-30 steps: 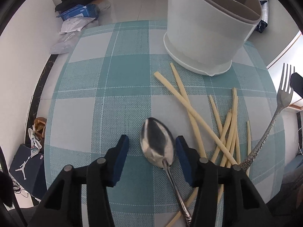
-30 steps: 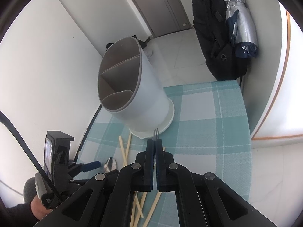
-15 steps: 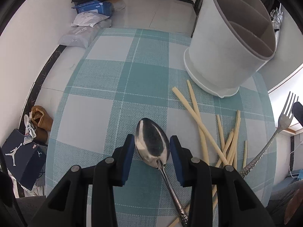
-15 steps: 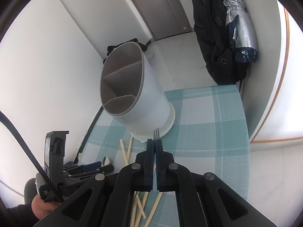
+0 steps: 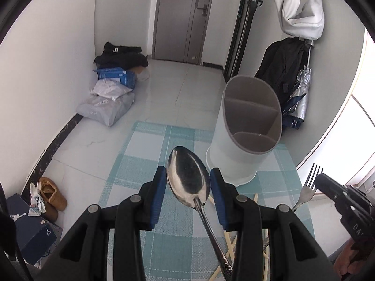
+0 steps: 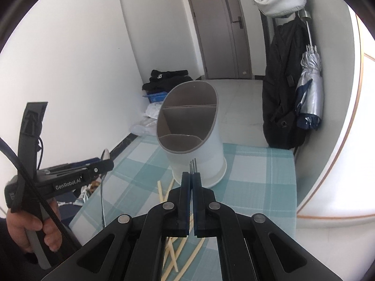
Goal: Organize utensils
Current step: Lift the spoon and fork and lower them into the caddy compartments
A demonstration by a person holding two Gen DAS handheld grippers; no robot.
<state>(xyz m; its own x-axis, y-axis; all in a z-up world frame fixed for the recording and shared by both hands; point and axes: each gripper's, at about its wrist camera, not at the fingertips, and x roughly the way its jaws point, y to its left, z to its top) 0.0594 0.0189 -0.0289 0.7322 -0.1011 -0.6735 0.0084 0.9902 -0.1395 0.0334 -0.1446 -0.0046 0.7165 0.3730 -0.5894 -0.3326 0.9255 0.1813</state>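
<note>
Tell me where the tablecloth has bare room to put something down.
Bare tablecloth lies left of the holder, up to the far edge, and right of it. The near side is crowded with chopsticks.

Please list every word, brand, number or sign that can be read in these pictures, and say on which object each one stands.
"GenRobot.AI": white letters on the side of the black left gripper, seen from the right wrist.
"DA": start of a cut-off word on the black right gripper body, seen from the left wrist.
Jumping-figure logo, no words: dark blue shoebox.
Print on the blue cardboard box: too blurred to read.
</note>
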